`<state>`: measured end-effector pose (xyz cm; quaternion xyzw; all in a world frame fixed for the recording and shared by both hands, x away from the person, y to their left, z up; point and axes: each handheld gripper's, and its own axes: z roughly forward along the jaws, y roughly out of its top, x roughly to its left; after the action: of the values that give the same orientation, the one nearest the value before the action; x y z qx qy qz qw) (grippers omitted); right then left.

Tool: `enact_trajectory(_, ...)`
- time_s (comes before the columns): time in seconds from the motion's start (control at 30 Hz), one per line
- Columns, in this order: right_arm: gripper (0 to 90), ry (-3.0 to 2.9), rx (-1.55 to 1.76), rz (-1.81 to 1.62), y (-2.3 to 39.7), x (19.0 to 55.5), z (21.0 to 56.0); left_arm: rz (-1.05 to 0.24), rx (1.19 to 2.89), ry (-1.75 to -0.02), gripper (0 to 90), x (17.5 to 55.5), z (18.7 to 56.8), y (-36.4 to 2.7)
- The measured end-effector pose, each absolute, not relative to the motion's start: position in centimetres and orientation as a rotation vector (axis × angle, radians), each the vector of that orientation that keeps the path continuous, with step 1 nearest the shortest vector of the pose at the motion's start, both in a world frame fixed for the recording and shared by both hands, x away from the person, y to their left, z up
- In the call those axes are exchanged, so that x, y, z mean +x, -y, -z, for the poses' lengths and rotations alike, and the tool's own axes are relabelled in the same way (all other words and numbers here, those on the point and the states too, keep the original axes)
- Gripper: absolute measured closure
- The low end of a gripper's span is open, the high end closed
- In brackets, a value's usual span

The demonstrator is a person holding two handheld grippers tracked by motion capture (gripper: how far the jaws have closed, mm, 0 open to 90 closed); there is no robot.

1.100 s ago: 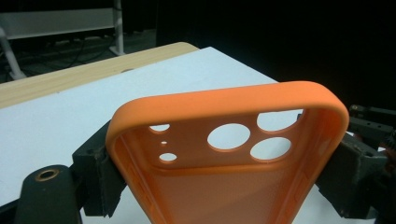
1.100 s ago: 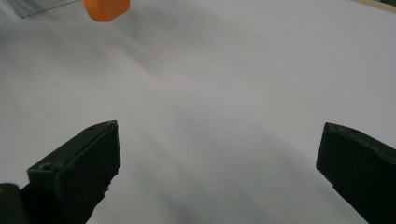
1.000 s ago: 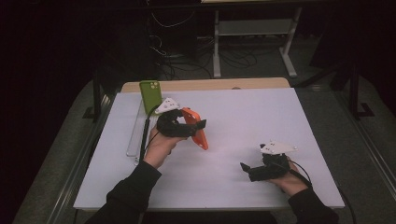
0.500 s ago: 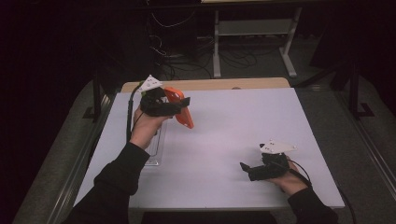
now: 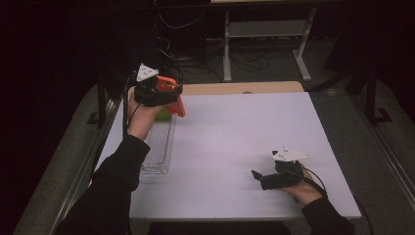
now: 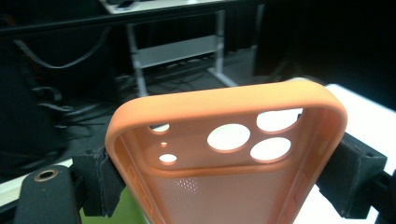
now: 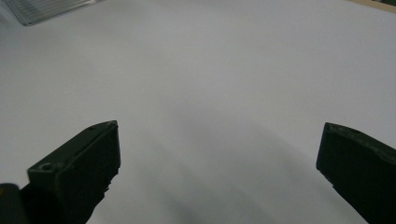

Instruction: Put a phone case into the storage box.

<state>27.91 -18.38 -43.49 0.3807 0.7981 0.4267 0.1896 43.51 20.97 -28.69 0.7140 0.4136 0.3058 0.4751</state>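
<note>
Orange phone case sits clamped between the left gripper's jaws, pads pressing on its two long side edges. Inner face of the case is toward the gripper's camera, with the camera cutouts ahead of the jaw tips and the top rim furthest out. In the high view the case hangs off the front of the jaws, tilted, lifted clear of the white table, above the far end of the clear ribbed tray. A green object peeks out just below the jaws and case, at the tray's far end; probably a second case or phone, too hidden to say.

Right gripper rests low on the table near the person's side, well apart from the case, jaws spread wide with nothing between them; bare table ahead of the tips, and a tray corner far beyond the left jaw.

Step in hand, as I judge it: carry phase. Case picked up and held in the air near the tray and the green thing. Next move probably calls for lining the case up over the tray or the green object, lowering it level, then easing the jaws apart. Grip is on soft edges, so the case could flex or twist if tilted more.
</note>
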Motion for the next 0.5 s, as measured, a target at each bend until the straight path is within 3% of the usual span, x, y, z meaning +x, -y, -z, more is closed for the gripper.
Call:
enact_trajectory(0.2, 0.0, -2.236, 1.07, -1.205, 18.5, 27.9, 43.4, -0.849, 1.705, -1.14, 14.6, 44.8, 29.2, -22.1)
enact_trajectory(0.5, 0.0, -2.234, 1.092, -1.211, 18.6, 27.9, 43.4, -0.896, 1.676, -1.33, 14.4, 46.8, 31.0, -23.6)
